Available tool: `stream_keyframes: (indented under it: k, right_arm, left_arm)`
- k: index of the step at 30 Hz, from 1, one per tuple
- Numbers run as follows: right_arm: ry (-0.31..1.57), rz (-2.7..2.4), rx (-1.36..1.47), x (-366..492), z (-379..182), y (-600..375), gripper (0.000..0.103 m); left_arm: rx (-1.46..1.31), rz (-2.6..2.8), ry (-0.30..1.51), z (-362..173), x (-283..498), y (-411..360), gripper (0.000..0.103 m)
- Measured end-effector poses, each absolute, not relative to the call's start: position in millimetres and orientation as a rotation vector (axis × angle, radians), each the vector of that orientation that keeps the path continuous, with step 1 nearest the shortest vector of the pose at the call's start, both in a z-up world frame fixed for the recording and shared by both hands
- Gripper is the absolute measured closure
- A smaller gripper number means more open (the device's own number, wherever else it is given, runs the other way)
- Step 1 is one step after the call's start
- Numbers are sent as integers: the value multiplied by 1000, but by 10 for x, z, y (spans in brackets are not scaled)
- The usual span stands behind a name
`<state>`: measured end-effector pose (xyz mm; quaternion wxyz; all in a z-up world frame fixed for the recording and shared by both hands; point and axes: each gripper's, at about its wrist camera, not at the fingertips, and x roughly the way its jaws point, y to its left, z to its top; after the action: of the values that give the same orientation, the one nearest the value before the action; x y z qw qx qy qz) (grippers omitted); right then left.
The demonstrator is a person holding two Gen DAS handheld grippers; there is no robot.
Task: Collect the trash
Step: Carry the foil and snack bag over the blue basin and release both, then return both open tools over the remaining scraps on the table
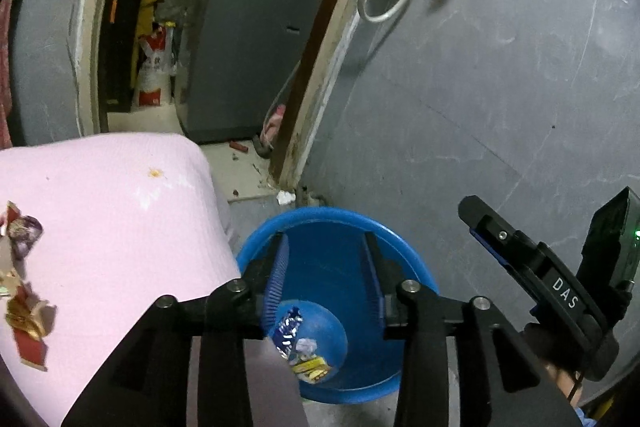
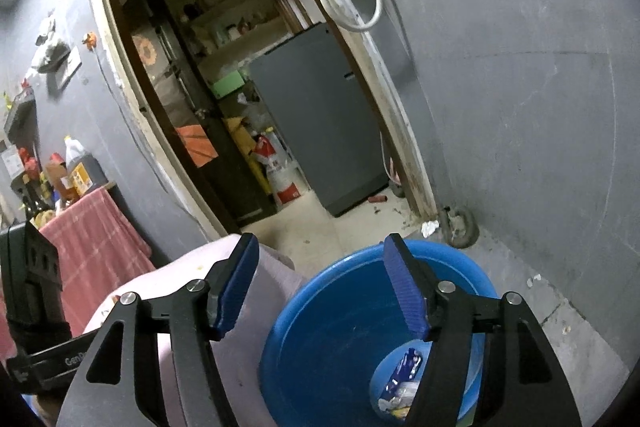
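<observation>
A blue plastic basin (image 1: 340, 215) stands on the floor beside a pink-covered surface (image 1: 120, 211). At its bottom lie several wrappers (image 1: 298, 345), one blue and white, one yellow. My left gripper (image 1: 326, 243) hangs open over the basin, with nothing between its pads. More red, gold and purple wrappers (image 1: 22, 239) lie on the pink cover at the far left. In the right wrist view my right gripper (image 2: 322, 283) is open and empty above the near rim of the basin (image 2: 440, 251), where the wrappers (image 2: 400, 383) show again.
A doorway behind the basin opens onto a room with a grey fridge (image 2: 320, 115) and a red and white sack (image 1: 154, 75). A crumpled white scrap (image 2: 430, 227) lies by the door frame. A grey wall runs along the right. A red-draped stand with bottles (image 2: 76, 171) is at the left.
</observation>
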<state>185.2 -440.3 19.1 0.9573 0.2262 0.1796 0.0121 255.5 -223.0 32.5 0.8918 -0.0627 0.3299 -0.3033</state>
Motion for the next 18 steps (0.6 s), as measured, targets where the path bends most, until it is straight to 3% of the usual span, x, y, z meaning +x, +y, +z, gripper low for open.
stream_keyframes:
  k: [5,8,15,18]
  right_arm:
    - [294,28,362,1785,343,-4237,27]
    - [232,33,313,1729,453,-4135,22]
    - [113,63,261,1633,647,-3895,0]
    - [67,86,241,1617,740,-3737,0]
  left_arm:
    - [-135,-588,568,513,2463,-2014,40]
    - [-121,-548,477,660,2371,-1836,20]
    - [-67,-437,320,948,2134,-1443,3]
    - [-74,-400,285,1025,2046,-1212,2]
